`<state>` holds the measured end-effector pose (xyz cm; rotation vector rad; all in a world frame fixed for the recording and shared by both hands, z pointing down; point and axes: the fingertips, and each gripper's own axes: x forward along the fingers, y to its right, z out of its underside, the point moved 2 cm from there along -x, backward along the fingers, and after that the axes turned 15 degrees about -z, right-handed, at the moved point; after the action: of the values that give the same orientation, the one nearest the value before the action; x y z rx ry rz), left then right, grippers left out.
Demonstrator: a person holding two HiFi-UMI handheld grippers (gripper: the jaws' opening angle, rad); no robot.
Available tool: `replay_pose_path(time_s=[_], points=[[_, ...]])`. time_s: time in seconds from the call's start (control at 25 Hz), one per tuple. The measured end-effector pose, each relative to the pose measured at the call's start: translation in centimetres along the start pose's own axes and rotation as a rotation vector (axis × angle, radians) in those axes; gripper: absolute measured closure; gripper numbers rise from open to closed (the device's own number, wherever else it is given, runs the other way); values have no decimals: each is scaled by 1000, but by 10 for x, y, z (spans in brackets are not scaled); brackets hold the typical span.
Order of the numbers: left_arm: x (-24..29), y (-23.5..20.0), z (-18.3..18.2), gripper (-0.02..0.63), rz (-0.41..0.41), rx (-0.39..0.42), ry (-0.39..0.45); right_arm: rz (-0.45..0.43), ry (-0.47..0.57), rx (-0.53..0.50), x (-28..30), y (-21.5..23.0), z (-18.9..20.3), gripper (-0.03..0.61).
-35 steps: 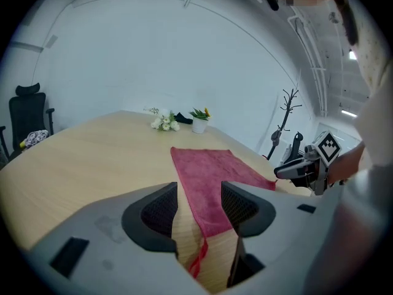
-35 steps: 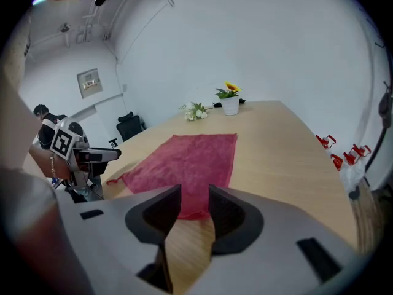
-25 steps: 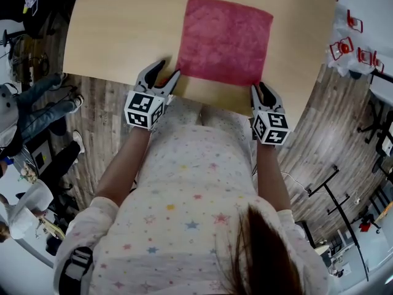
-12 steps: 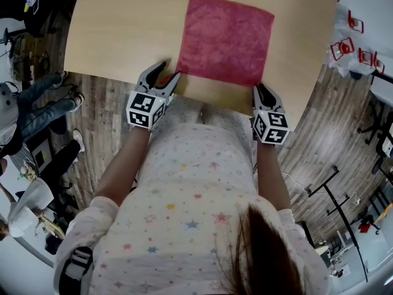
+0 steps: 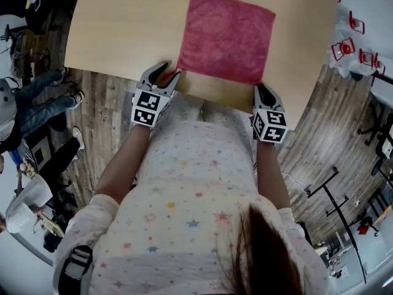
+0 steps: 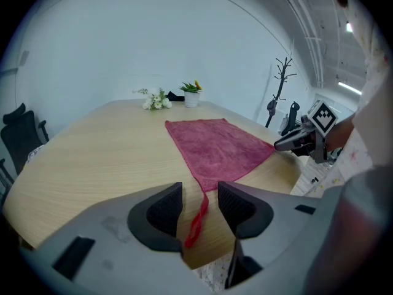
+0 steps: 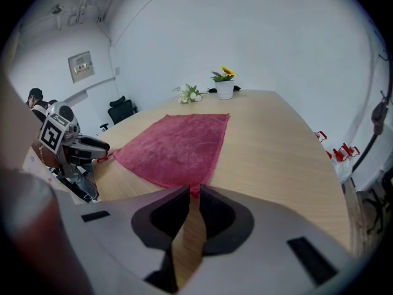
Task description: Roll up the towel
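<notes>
A red towel point(image 5: 227, 37) lies flat and unrolled on the light wooden table point(image 5: 123, 23). My left gripper point(image 5: 164, 77) sits at its near left corner, jaws open. In the left gripper view the towel's red loop tag point(image 6: 196, 221) lies in the gap between the pads of that gripper point(image 6: 201, 195), untouched. My right gripper point(image 5: 263, 91) is at the near right corner. In the right gripper view its jaws point(image 7: 194, 192) are pressed together on the tip of the towel's corner point(image 7: 194, 189). The towel point(image 7: 175, 146) stretches away from both grippers.
A small white pot with a yellow flower point(image 7: 225, 86) and a white flower sprig point(image 7: 190, 94) stand at the table's far end. The table's near edge runs just under both grippers. People point(image 5: 37, 103) stand at the left, red-framed objects point(image 5: 353, 45) at the right.
My left gripper has edged slightly forward and right toward the towel's near left corner. The right gripper and the towel have hardly moved.
</notes>
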<state>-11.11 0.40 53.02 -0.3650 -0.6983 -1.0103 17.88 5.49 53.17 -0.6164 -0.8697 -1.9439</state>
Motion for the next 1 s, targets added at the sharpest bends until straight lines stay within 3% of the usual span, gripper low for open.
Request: replay_pose_path(time_s=[0.16,0.44,0.8,1.0], points=[[2,2,6,437,-9,68,-41,-1,-4,-7,0,0,1,532],[3,0,10,494,-14,105,-77,-3,-4,-10,3,-2,-1,548],[2,5,13,578,-5,117,-100,-5,-4,-16,0,-1,-1,560],[-1,6,19,592,-4,115,-114,-7,-2,-20,-2,-3,1,563]])
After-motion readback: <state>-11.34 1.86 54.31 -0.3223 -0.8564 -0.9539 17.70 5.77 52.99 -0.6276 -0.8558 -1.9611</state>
